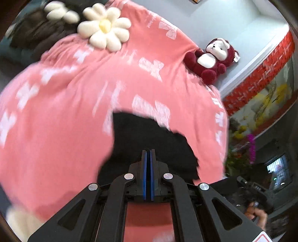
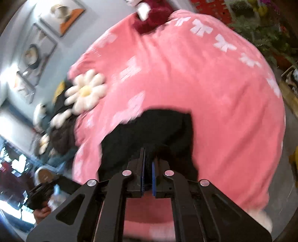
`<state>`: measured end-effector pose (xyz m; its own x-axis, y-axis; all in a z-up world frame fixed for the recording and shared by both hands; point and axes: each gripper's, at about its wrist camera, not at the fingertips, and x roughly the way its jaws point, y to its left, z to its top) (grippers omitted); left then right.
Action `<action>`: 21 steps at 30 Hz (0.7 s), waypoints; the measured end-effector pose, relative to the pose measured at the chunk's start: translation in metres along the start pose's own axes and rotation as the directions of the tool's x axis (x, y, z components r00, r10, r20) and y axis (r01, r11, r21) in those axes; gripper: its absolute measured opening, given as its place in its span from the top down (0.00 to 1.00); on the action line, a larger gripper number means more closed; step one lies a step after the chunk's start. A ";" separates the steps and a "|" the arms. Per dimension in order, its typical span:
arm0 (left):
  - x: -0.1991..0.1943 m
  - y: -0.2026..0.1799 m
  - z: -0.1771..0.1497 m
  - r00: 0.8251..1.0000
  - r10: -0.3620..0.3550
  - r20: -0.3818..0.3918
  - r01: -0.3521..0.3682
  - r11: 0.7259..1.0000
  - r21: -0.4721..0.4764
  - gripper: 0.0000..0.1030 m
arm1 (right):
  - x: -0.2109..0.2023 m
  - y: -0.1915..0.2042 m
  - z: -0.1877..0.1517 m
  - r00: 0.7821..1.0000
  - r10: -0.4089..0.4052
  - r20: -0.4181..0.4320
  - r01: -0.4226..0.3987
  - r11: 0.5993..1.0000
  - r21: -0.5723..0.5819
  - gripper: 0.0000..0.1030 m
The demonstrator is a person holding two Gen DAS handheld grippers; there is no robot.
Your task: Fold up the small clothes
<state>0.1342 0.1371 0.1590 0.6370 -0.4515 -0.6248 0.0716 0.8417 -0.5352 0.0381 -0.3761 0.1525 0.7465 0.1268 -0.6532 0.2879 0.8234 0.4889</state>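
Observation:
A small black garment (image 1: 149,134) hangs over the pink bedspread with white bows (image 1: 74,111). My left gripper (image 1: 148,149) is shut, its blue pads pressed together on the garment's near edge. In the right wrist view the same black garment (image 2: 149,128) spreads ahead of my right gripper (image 2: 149,152), which is shut with black cloth pinched between its pads. Both grippers hold it up above the bedspread (image 2: 214,102). Each view catches the other gripper at its lower edge, held in a hand (image 1: 257,212) (image 2: 41,212). The frames are motion-blurred.
A white flower cushion (image 1: 105,26) (image 2: 85,91) lies on the bed beside a pile of dark clothes (image 1: 37,31) (image 2: 61,135). A dark red plush toy (image 1: 212,57) (image 2: 150,16) sits at the far bed edge. Potted plants (image 1: 240,154) (image 2: 260,37) stand beyond the bed.

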 end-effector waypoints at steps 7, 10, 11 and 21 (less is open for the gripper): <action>0.147 0.015 0.058 0.941 0.338 -0.036 -0.339 0.941 -0.026 0.76 | 0.134 -0.032 0.040 0.969 -0.242 -0.055 0.246 0.964 0.103 0.90; 0.166 0.032 0.047 0.931 0.352 -0.096 -0.355 0.935 -0.016 0.65 | 0.129 -0.032 0.022 0.986 -0.164 -0.034 0.166 0.983 0.079 0.83; 0.165 0.035 0.044 0.935 0.339 -0.106 -0.341 0.940 0.000 0.54 | 0.123 -0.025 0.013 0.984 -0.175 -0.022 0.175 0.985 0.007 0.76; 0.187 0.042 0.013 0.953 0.233 -0.195 -0.228 0.973 0.049 0.34 | 0.145 -0.022 -0.018 0.982 -0.148 -0.119 0.131 0.981 -0.143 0.54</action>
<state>0.2661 0.0917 0.0265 0.4740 -0.2919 -0.8308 -0.0380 0.9358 -0.3505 0.1294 -0.3660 0.0364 0.6191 0.0678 -0.7824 0.2948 0.9033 0.3115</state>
